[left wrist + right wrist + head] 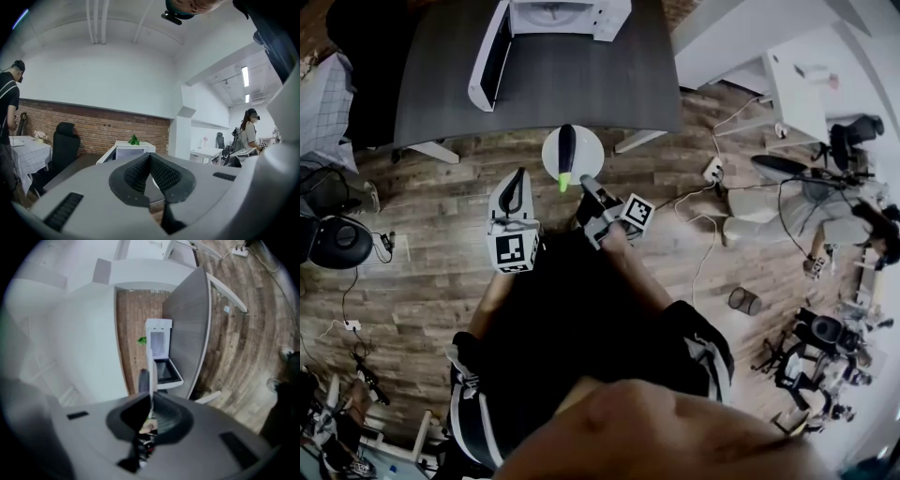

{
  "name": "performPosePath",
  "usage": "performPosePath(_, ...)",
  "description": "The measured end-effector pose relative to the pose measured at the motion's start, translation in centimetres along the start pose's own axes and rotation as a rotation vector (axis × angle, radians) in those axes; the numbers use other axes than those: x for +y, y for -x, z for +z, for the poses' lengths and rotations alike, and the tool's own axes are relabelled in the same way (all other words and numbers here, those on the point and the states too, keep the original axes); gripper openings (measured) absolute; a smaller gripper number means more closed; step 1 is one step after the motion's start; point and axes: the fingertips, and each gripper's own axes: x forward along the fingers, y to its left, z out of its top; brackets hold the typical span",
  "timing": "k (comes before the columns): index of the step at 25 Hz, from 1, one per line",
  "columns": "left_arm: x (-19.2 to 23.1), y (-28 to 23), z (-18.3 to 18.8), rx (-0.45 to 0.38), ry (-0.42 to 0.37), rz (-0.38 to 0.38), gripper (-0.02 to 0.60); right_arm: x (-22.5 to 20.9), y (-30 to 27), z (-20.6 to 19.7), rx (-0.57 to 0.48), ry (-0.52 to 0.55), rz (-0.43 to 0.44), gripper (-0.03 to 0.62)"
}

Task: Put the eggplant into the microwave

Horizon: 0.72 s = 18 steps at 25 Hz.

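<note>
The left claw [150,157] is pressed together with nothing in it, and it points level toward the dark surface [553,89]. Just right of it, a white plate [587,141] hangs over the wooden floor [422,216], just short of the surface's near edge. The eggplant [566,148] lies along the plate, with its green end at the near rim. At the far side of the surface stands the white microwave [572,17], its door [487,56] swung open to the left. The right claw [587,182] pinches the plate's near rim, which its own view shows edge-on between the pads. Further right, a cable [703,225] trails over the floor.
</note>
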Motion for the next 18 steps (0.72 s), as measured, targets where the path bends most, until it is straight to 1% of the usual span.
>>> performPosePath(8,1.2,0.2,0.3,-0.006,-0.009,-0.049,0.035,0.1,-1.3,-0.7,-0.032,-0.006,0.010,0.040)
performPosePath(12,1.6,-0.3,0.1,0.003,-0.002,-0.055,0.035,0.5,-2.0,-0.8,-0.037,-0.016,0.019,0.040)
performPosePath(18,1.7,-2.3,-0.1,0.011,0.001,-0.053,0.035,0.3,-3.4,0.4,-0.040,-0.026,0.026,0.040)
